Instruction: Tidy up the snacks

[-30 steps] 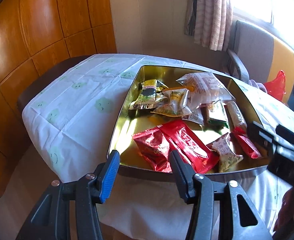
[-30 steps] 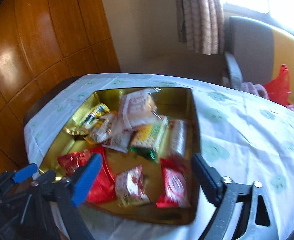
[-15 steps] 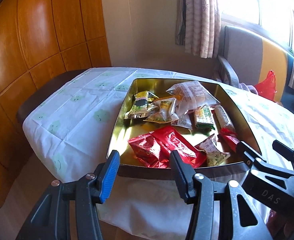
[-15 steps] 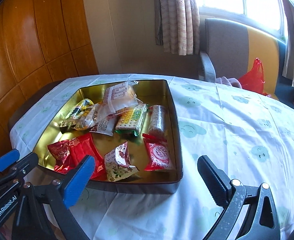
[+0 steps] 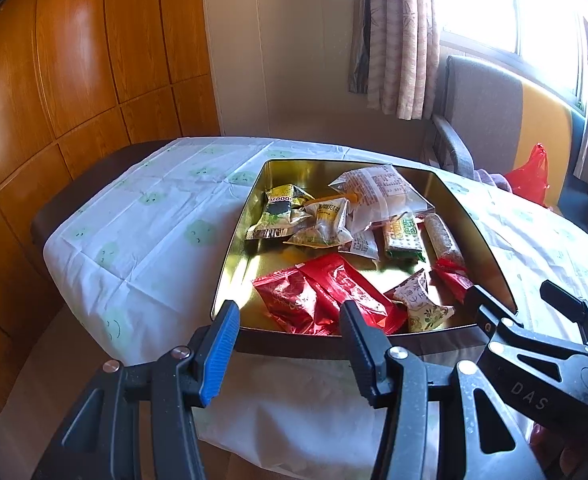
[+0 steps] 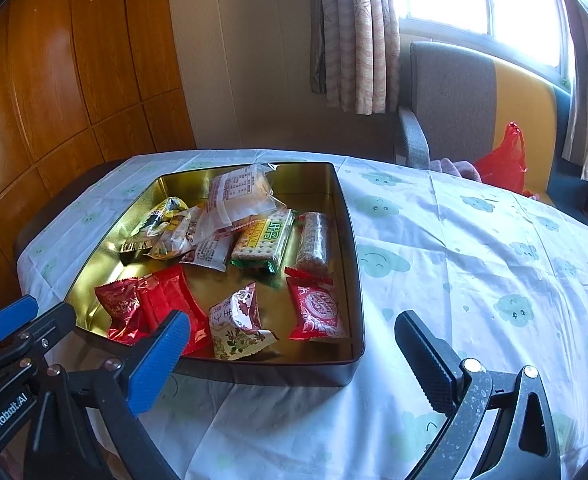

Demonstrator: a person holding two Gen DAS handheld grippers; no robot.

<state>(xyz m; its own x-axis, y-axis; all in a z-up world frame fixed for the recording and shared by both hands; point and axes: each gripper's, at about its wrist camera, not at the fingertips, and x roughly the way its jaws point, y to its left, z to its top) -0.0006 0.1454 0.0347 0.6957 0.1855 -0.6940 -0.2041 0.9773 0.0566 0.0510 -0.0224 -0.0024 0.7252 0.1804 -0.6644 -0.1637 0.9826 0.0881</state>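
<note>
A gold-lined tin tray [image 5: 234, 256] [image 6: 351, 248] sits on the table and holds several snack packets. Red packets [image 5: 325, 296] [image 6: 154, 304] lie at its near side, beside a white floral packet [image 6: 240, 322] and a red round-print packet [image 6: 317, 308]. Green crackers [image 6: 264, 238], a grain bar [image 6: 313, 240], a clear bag [image 6: 238, 196] and yellow-green packets [image 5: 282, 210] lie farther back. My left gripper [image 5: 290, 320] is open and empty, in front of the tray's near rim. My right gripper [image 6: 294, 334] is open and empty, at the tray's near right corner.
The table carries a white cloth with green smiley clouds [image 6: 473, 264]. A grey and yellow armchair [image 6: 465, 104] with a red plastic bag [image 6: 501, 156] stands behind the table under a curtained window. Wooden panelling [image 5: 74, 80] lines the left wall.
Both grippers have pulled back and up from the tray, so more of the table and room shows. Both stay open. The snacks have not moved.
</note>
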